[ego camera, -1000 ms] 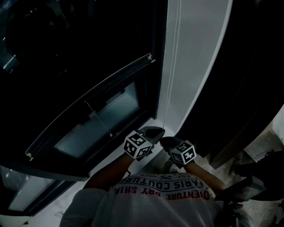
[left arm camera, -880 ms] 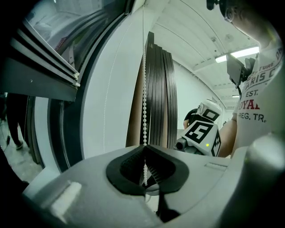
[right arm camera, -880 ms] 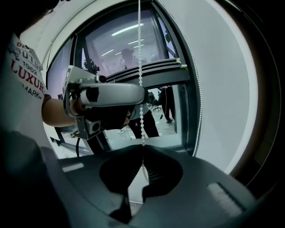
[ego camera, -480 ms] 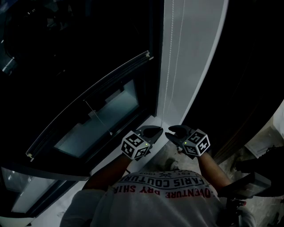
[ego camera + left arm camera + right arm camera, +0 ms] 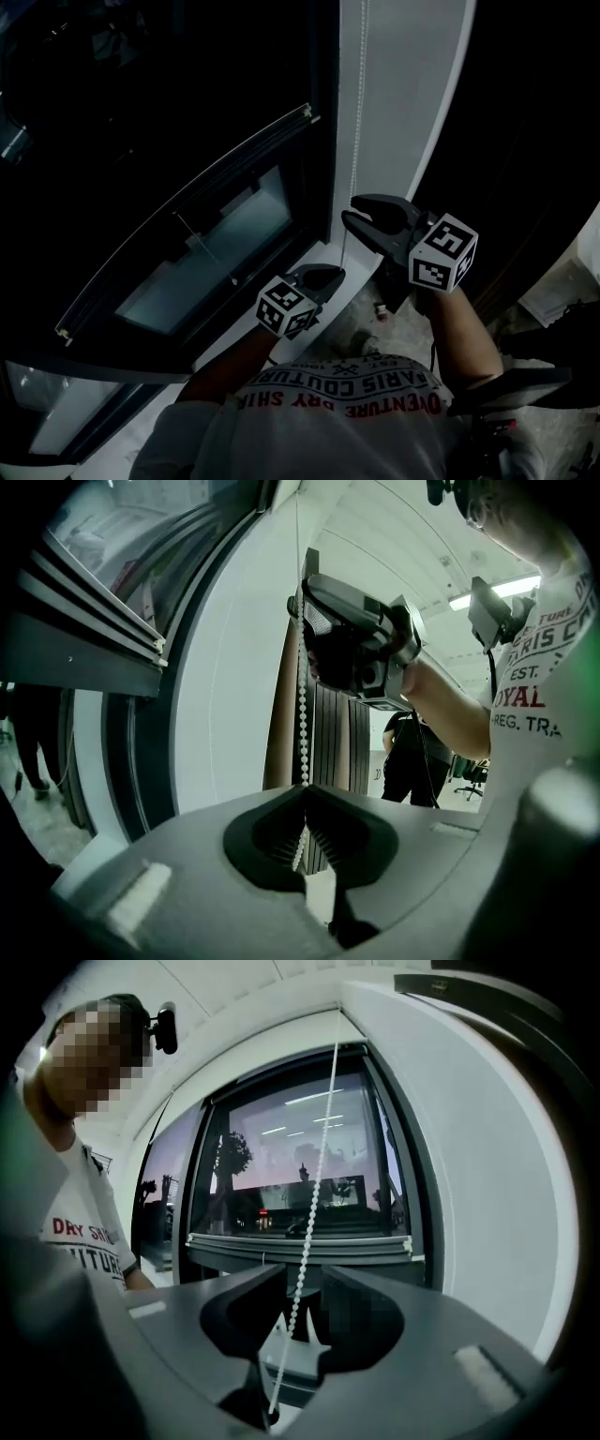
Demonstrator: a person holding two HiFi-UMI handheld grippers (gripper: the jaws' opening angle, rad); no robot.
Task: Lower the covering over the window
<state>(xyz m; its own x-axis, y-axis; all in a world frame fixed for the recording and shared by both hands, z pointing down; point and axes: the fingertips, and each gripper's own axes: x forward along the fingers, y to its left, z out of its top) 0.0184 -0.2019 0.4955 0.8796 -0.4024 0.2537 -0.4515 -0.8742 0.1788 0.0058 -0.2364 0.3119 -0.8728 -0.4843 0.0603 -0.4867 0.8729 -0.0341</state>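
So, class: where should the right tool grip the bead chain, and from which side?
Grip the vertical bead chain above the left tool, coming level from the room side. On the right tool the jaws, open but just closing slightly, straddle it.

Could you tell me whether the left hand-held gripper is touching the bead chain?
Touching. The left gripper view shows the left hand-held gripper shut on the bead chain, which is pinched between its closed jaws.

The white beaded pull chain (image 5: 353, 141) runs out of the head view's top edge; upper end not visible. In the left gripper view, its lower run disappears behind the dark grey left gripper (image 5: 303, 791).
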